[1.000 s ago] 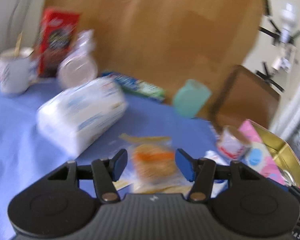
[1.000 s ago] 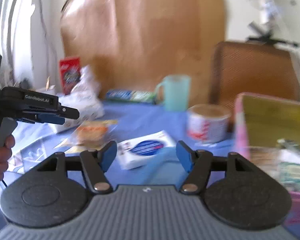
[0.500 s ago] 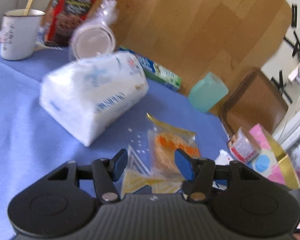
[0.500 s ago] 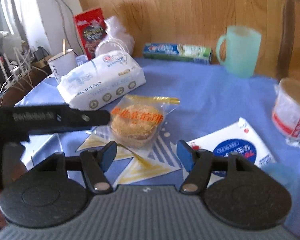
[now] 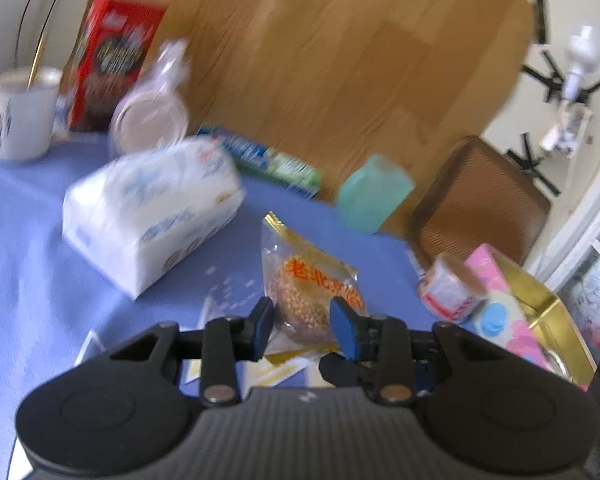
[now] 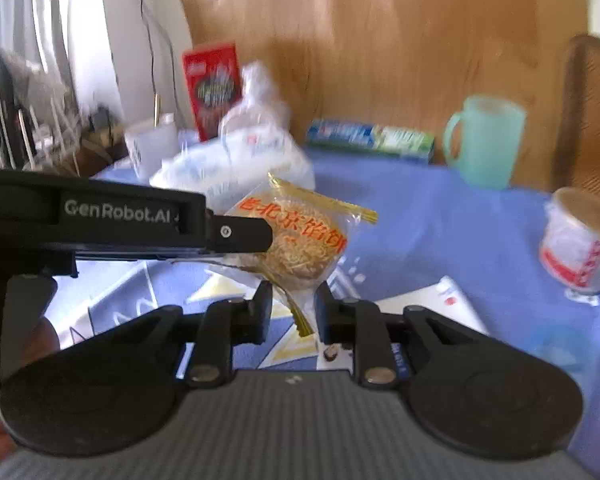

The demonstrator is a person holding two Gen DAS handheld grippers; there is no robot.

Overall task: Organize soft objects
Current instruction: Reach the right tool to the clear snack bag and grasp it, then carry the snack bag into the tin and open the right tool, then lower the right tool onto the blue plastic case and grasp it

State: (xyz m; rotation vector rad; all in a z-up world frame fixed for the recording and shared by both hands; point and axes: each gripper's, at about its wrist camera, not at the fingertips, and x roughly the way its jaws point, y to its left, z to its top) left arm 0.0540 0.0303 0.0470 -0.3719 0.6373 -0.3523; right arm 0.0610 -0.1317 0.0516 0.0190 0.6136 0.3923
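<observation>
A clear packet holding a round sesame pastry (image 5: 314, 296) with orange print is lifted off the blue tablecloth (image 5: 28, 264). My left gripper (image 5: 302, 326) is shut on the pastry itself, one blue pad on each side. In the right wrist view the packet (image 6: 296, 240) hangs tilted in the air, and my right gripper (image 6: 290, 310) has its fingers close on either side of the packet's lower plastic edge; contact is unclear. The left gripper (image 6: 236, 236) reaches in from the left there. A white tissue pack (image 5: 148, 212) lies behind.
A white flat pack (image 6: 432, 304) lies under my right gripper. A small wrapped tub (image 6: 580, 240), a green mug (image 6: 484, 144), a toothpaste box (image 6: 370, 138), a red box (image 5: 114, 64), a white cup (image 5: 20, 116) and a gold-lined pink box (image 5: 528, 312) stand around.
My left gripper has closed on the pastry packet and lifted it off the cloth. My right gripper has narrowed and moved in under the packet's lower edge.
</observation>
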